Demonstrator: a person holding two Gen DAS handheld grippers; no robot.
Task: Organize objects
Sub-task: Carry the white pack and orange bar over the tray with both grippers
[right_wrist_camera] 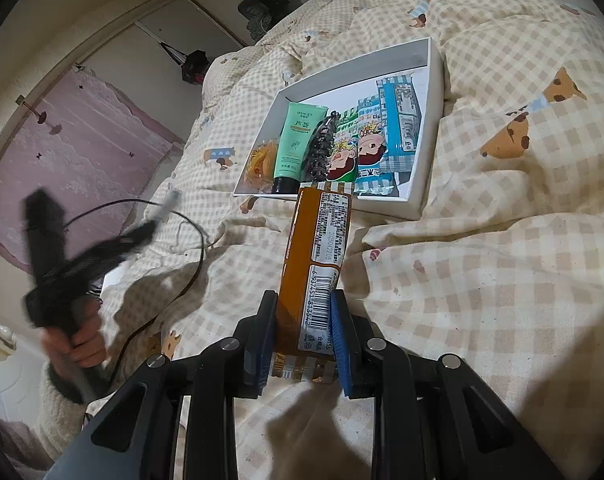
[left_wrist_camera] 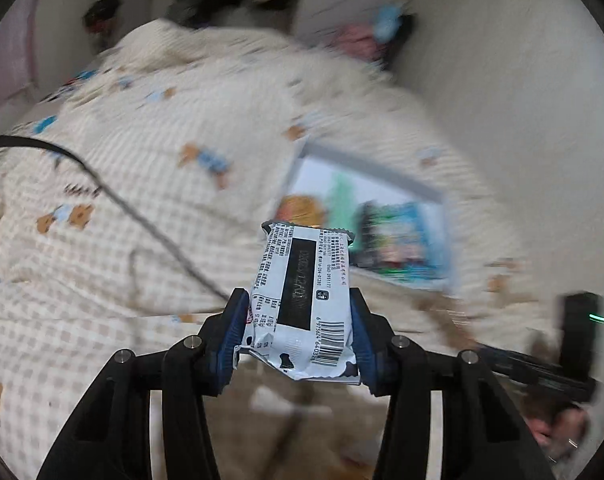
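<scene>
My left gripper point(left_wrist_camera: 298, 300) is shut on a white and black snack packet point(left_wrist_camera: 305, 264), which stands upright between the blue pads above the checked quilt point(left_wrist_camera: 142, 120). In the right wrist view, my right gripper point(right_wrist_camera: 303, 298) is shut on a long orange-brown packet point(right_wrist_camera: 321, 232) with a barcode label. Its far end points at the near rim of a white box point(right_wrist_camera: 431, 128). The box, blurred in the left wrist view point(left_wrist_camera: 365, 164), holds a green tube point(right_wrist_camera: 298, 140), a black hair clip point(right_wrist_camera: 321, 144), a green snack bag point(right_wrist_camera: 345, 152) and a blue snack bag point(right_wrist_camera: 397, 120).
A person's hand point(right_wrist_camera: 78, 344) holds the blurred left gripper at the left. A black cable point(right_wrist_camera: 190, 240) trails over the quilt point(right_wrist_camera: 501, 280). A pink curtain point(right_wrist_camera: 62, 152) and a wall bound the bed's far left side. Dark clutter lies beyond the bed.
</scene>
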